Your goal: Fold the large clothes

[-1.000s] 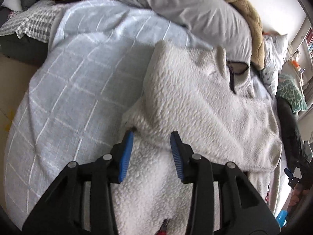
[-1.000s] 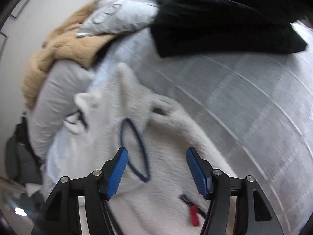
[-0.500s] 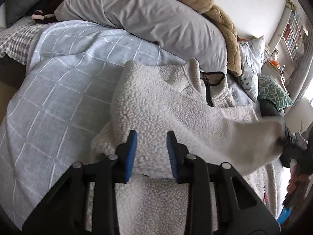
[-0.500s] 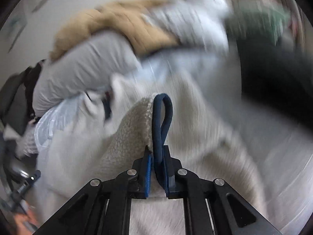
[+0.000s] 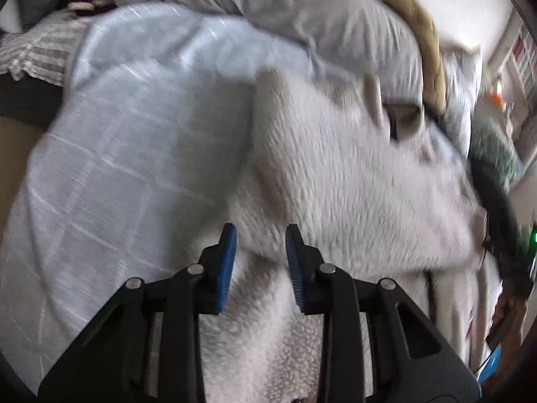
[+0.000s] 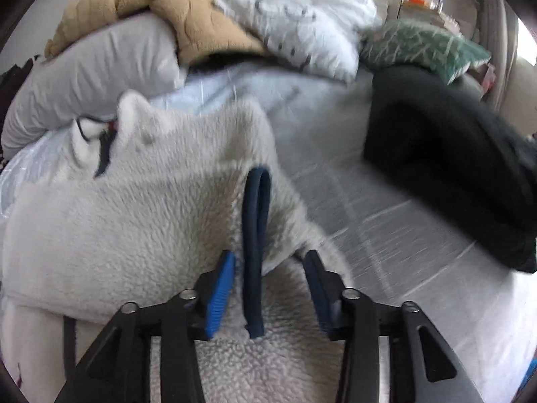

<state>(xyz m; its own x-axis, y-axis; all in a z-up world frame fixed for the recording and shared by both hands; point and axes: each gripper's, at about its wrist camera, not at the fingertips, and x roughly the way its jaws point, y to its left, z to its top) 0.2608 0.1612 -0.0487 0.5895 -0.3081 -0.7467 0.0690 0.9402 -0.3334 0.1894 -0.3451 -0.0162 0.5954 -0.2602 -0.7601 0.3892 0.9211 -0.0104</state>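
While the cream fleece pullover (image 6: 127, 221) lies spread across the bed's pale blue checked cover (image 5: 127, 141), collar toward the pillows, one sleeve is folded across its body, and the dark blue cuff (image 6: 255, 245) of that sleeve stands up as a loop right in front of the right tool (image 6: 268, 282). That tool's jaws have just been opening; the cuff sits between them but neither blue pad seems to press on it, so the sleeve looks let go. The left tool (image 5: 261, 255) hangs over the near side of the pullover with its jaws set narrow, a gap between the pads and nothing pinched there; the fleece lies below them. I judge the sleeve fold is about done and the next fold of the body is to come. The risk I see is the cuff: it leans against the left pad, and if the right tool pulls away at an angle the ribbed edge could catch and drag the sleeve back off the body. The fleece is thick and springy, so a loosely laid sleeve may also slide or bulge open. A black garment (image 6: 453, 168) lies well apart on the right, and grey (image 6: 94, 67) and white (image 6: 302, 23) pillows are heaped beyond the collar.
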